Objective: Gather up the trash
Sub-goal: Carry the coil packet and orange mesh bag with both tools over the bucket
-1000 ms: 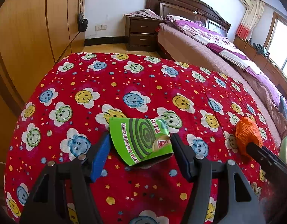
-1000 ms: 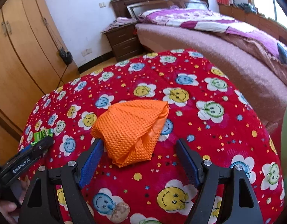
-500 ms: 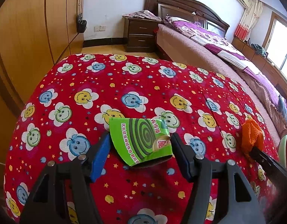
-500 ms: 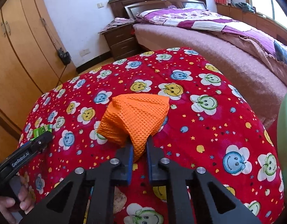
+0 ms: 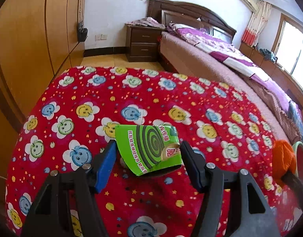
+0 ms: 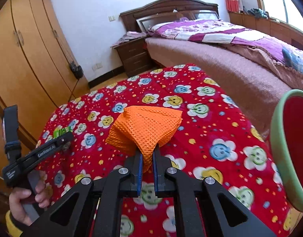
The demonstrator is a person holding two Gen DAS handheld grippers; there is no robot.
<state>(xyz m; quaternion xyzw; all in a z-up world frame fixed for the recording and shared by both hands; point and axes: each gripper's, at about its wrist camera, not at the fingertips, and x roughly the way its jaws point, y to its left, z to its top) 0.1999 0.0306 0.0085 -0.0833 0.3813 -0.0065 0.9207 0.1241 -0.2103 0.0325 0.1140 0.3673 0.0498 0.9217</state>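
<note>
Right gripper: our right gripper (image 6: 147,159) has its jaws pinched on the lower tip of the orange cloth (image 6: 145,128), the blue pads pressing it from both sides with only a thin gap between them.
Orange cloth: a waffle-textured piece, bunched and fanning out above the jaws — whether its far edge touches the red blanket (image 6: 210,118) we cannot tell.
Left gripper: our left gripper (image 5: 147,154) stands about the green box (image 5: 149,150), one finger at each side. The right finger looks to be against the box's edge; at the left a sliver of blanket shows between pad and box, so we cannot tell whether it is gripped.
Green box: a flattened carton with a dark spiral printed on it, lying on the blanket between the two fingers, its open end toward us.
Bin: a round container with a pale green rim (image 6: 277,138) and red inside, at the right edge of the right-hand view, just beside the blanket.
Hand: in the right-hand view a hand (image 6: 23,205) holds the left gripper's handle at lower left.
Room: a bed (image 6: 240,45) with purple covers lies beyond the blanket — wooden wardrobes (image 5: 29,29) stand to the left.
</note>
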